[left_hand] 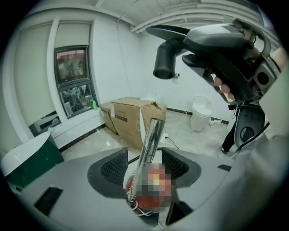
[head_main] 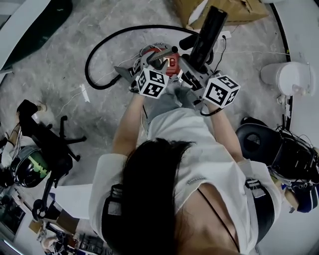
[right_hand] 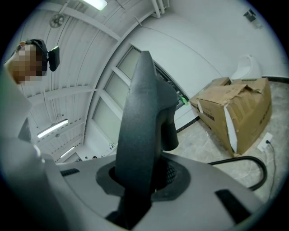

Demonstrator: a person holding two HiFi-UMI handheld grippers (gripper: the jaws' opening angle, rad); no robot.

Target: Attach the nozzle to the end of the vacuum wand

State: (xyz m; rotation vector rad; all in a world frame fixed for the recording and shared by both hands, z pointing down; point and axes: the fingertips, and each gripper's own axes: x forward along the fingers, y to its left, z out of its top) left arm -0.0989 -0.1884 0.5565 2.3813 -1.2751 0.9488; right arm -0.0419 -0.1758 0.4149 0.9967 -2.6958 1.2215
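Note:
A shiny metal vacuum wand [left_hand: 151,133] rises from the red vacuum body [head_main: 160,54] on the floor. It stands between the jaws of my left gripper [left_hand: 145,163], which is open, with a gap on each side of the tube. My right gripper [right_hand: 142,176] is shut on the black nozzle [right_hand: 145,113] and holds it upright. In the head view the nozzle [head_main: 207,32] hangs just right of the vacuum body. In the left gripper view the nozzle [left_hand: 212,43] is up at the right, its round socket facing left, well above the wand's end.
A black hose [head_main: 97,55] loops left of the vacuum on the marble floor. A torn cardboard box [head_main: 219,10] lies beyond it, a white bin [head_main: 286,77] stands at the right, and an office chair base [head_main: 50,144] is at the left. A white cable runs across the floor.

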